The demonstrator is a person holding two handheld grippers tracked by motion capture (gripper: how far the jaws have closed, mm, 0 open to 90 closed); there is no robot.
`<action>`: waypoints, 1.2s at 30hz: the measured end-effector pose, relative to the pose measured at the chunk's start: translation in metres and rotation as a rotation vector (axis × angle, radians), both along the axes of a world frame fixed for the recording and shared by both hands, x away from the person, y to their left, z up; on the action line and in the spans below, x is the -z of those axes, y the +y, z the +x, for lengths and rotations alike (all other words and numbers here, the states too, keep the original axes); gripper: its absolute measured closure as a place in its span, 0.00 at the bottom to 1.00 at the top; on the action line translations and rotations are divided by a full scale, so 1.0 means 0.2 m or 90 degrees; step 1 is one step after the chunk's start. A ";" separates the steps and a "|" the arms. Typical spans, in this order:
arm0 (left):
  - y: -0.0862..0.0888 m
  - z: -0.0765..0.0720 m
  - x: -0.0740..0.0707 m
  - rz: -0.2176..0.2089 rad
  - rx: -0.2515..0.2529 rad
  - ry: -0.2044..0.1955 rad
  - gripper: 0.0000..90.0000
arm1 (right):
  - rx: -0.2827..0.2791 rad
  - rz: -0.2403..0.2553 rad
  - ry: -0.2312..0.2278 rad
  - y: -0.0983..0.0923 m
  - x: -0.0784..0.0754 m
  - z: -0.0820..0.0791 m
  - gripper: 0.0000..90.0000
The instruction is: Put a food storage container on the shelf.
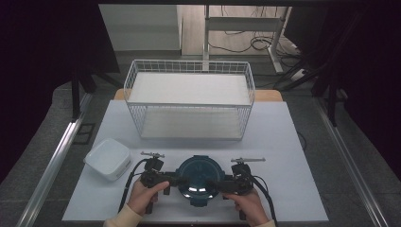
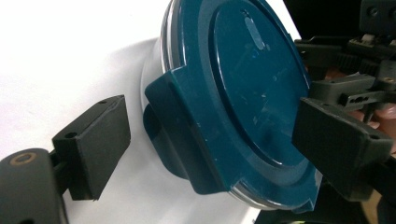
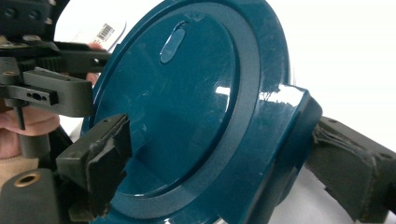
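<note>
**Both claws close in on the blue lid**

Left claw [image 1: 176, 180] stands spread around the lid's [image 1: 200, 176] left clip tab [image 2: 180, 126]: in the left gripper view one pad [image 2: 95, 144] is clear of the tab with white desk showing between, and the other pad [image 2: 337, 142] hovers over the lid's top near its rim. It pinches nothing yet. Right claw [image 1: 218, 183] straddles the opposite tab [image 3: 289, 140] in the same way. Its outer pad [image 3: 352, 175] looks to be against or just beside the tab, and its inner pad [image 3: 100, 156] lies over the lid's top; whether it presses I cannot tell, so I read it as spread or barely closing.

The lid sits on a round clear container [image 2: 154, 70] at the near middle of the desk [image 1: 283, 142], between the two hands. A white square box [image 1: 108, 158] lies to the left, well apart, and a wire rack [image 1: 189, 99] stands behind, across the far half of the desk.

The step in hand appears to be unlatching or lifting the lid, with both claws lined up on its side tabs. The next move likely calls for closing each claw squarely on its tab and working both sides evenly, so the lid does not tilt or drag the container across the desk.
</note>
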State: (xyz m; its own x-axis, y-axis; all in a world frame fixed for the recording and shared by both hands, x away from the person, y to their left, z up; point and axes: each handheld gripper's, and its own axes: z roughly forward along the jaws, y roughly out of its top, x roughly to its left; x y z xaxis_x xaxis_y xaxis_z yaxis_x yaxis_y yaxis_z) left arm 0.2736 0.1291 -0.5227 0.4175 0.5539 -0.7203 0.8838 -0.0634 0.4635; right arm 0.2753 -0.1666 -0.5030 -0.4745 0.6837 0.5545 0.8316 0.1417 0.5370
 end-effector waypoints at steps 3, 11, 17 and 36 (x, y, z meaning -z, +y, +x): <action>-0.01 0.00 0.02 0.004 0.005 0.012 0.15 | -0.002 0.011 0.009 0.00 0.01 0.00 0.13; -0.01 -0.01 0.01 -0.010 0.005 0.020 0.24 | 0.019 0.024 0.039 -0.02 0.01 0.00 0.21; -0.01 -0.02 0.01 -0.022 -0.023 0.033 0.30 | 0.041 0.047 0.065 -0.04 0.01 0.01 0.27; 0.01 -0.08 -0.06 -0.020 -0.059 0.015 0.40 | 0.065 0.068 0.033 -0.07 -0.06 -0.05 0.43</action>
State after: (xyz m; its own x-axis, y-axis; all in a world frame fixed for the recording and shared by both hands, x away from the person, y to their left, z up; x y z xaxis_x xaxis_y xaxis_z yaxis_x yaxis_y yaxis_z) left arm 0.2578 0.1316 -0.5108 0.3477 0.5658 -0.7476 0.8962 0.0339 0.4424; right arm 0.2650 -0.1815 -0.4906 -0.3744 0.6630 0.6483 0.8658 -0.0004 0.5004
